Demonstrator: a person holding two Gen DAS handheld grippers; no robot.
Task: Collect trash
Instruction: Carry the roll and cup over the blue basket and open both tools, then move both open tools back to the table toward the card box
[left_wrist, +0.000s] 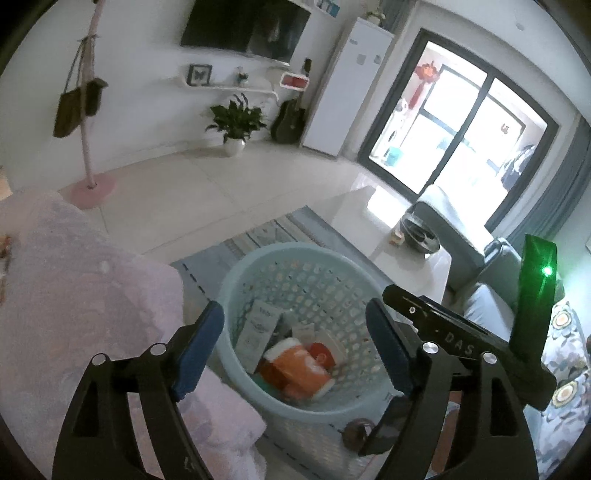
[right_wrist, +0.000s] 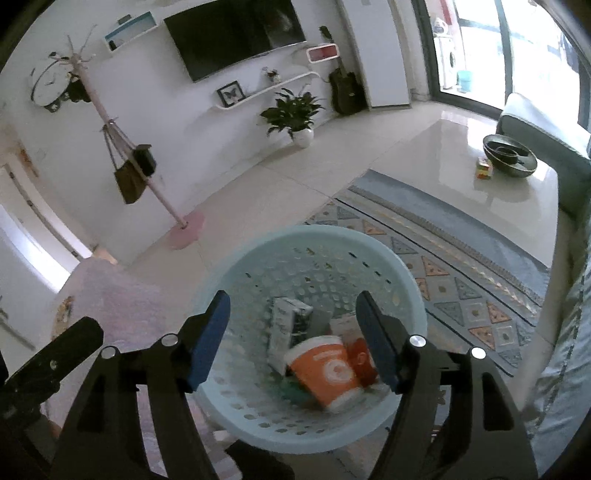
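A light blue perforated basket stands on the rug; it also shows in the right wrist view. Inside lie an orange paper cup, a white carton, a red item and other trash. The cup also shows in the left wrist view. My left gripper is open and empty above the basket. My right gripper is open and empty above the basket too. The right gripper's body shows beside the left one.
A pink-covered seat is left of the basket. A patterned rug lies under it. A white coffee table holds a dark bowl. A grey sofa is right. A coat stand and potted plant stand by the far wall.
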